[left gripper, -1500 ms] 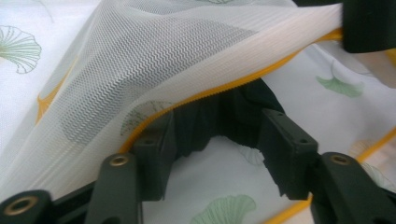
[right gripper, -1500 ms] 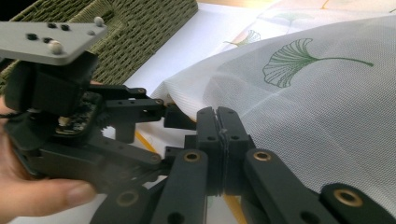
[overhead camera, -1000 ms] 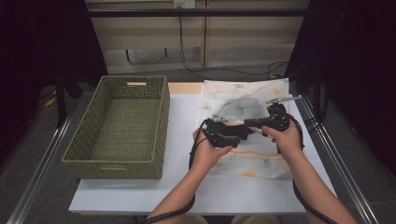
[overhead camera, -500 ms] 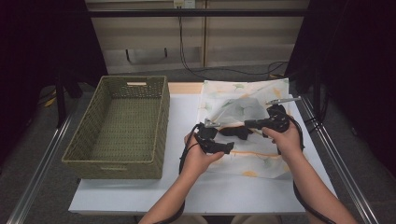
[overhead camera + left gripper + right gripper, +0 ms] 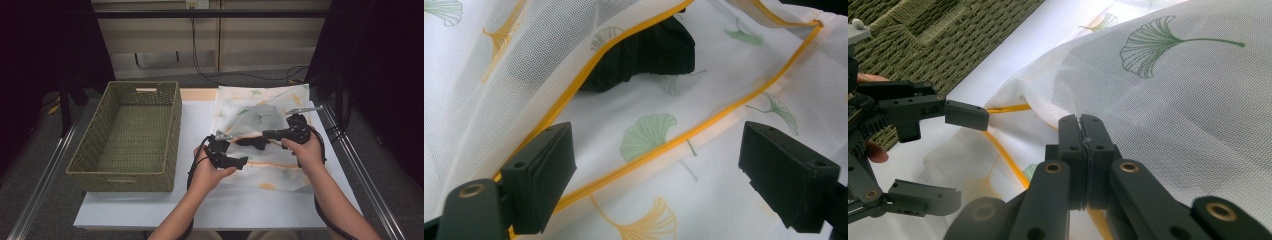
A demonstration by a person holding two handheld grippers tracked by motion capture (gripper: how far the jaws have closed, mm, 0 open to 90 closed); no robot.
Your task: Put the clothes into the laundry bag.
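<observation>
A person is sitting at a white table, holding a gripper in each hand. A mesh bag, white with ginkgo leaves and orange trim, is lying on the right half of the table, beside a green woven basket on the left half.

The right gripper is pinching the bag's upper layer near its orange edge, jaws pressed together on the mesh, and is lifting that layer so the mouth is gaping. In the high view it is reaching leftward over the bag's middle.

The left gripper is standing with its jaws wide apart, gripping nothing, at the bag's open mouth; the orange trim is running between them. In the high view it is sitting at the bag's near left edge.
</observation>
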